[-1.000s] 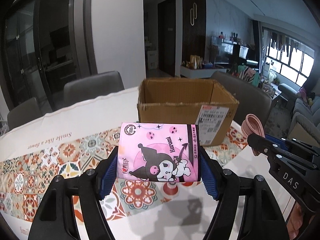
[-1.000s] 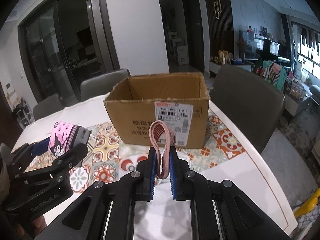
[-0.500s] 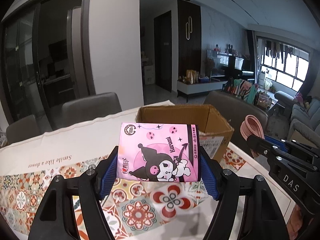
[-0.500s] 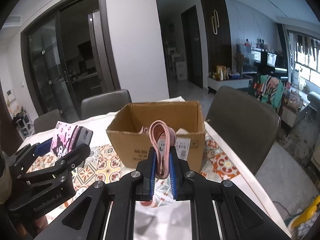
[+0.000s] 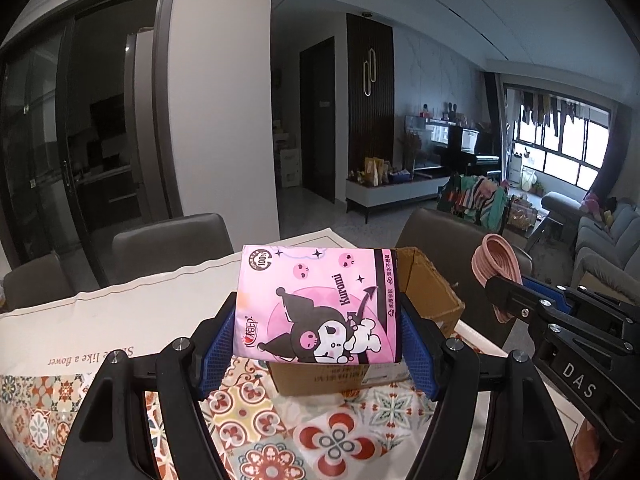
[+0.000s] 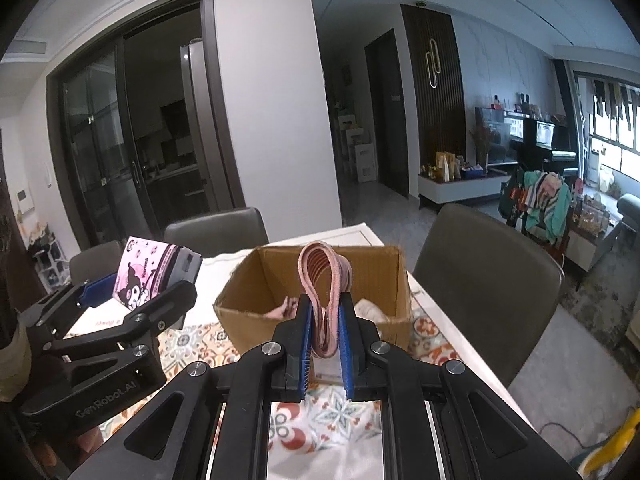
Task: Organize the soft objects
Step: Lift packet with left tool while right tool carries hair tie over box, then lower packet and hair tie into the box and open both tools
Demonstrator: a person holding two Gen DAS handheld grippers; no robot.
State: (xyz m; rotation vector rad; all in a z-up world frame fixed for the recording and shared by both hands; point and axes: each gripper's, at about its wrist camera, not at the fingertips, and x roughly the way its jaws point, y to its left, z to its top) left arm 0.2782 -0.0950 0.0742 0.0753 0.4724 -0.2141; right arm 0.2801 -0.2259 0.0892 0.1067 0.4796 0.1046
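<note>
Two soft items held aloft near the cardboard box

Left view: a glossy pink tissue pack (image 5: 316, 306) is clamped in the left tongs (image 5: 318, 340), hiding part of the open box (image 5: 430, 300) on the patterned table (image 5: 248, 408). Right view: a looped pink band (image 6: 325, 280) is pinched upright in the right tongs (image 6: 325, 344), before the box's open top (image 6: 276, 312); soft things are seen inside.

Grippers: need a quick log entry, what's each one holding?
Left gripper: closed on the pink tissue pack.
Right gripper: closed on the pink looped band.
</note>
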